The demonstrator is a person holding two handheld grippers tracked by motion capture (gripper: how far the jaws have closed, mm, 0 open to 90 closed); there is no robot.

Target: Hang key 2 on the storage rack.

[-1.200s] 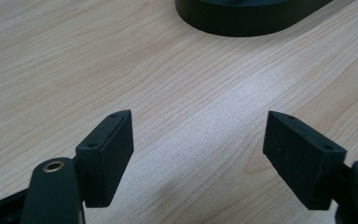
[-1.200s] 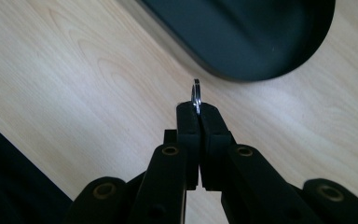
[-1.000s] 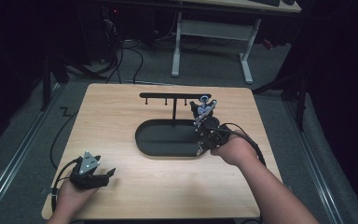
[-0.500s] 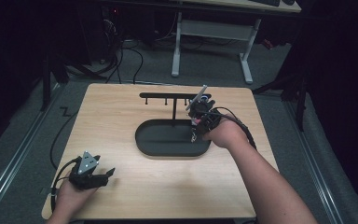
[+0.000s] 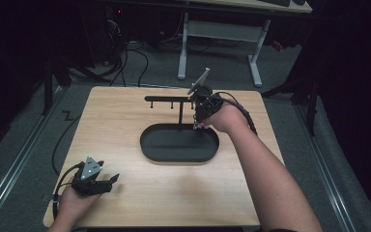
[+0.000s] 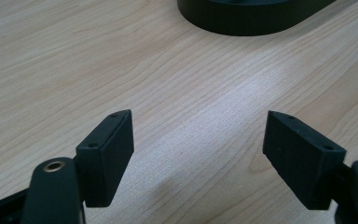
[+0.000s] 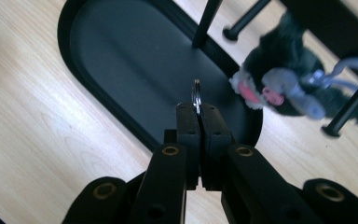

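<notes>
Spanning most of the high view, the wooden desk [image 5: 125,125] carries a black oval tray [image 5: 164,155] near its middle, with a thin black rack [image 5: 180,108] rising from the tray's far edge: one upright post, one crossbar with short pegs hanging under it. Right forearm comes in from the bottom right and reaches to the rack's right end. Right gripper [image 5: 196,122] sits there, just above the tray's far right rim, grey plate tilted up toward the back. Its jaws are pressed together on a small metal key ring [image 7: 196,97], which stands edge-on out of the tips, over the tray floor. A dark furry keychain toy [image 7: 279,81] with a white-edged pink face and pale lilac cords shows beside the ring, close to the rack's pegs; cannot tell whether the toy hangs from the ring or from a peg. Left gripper [image 5: 107,181] rests low on the desk at the near left corner, well apart from the tray, jaws spread wide with bare wood between them.
</notes>
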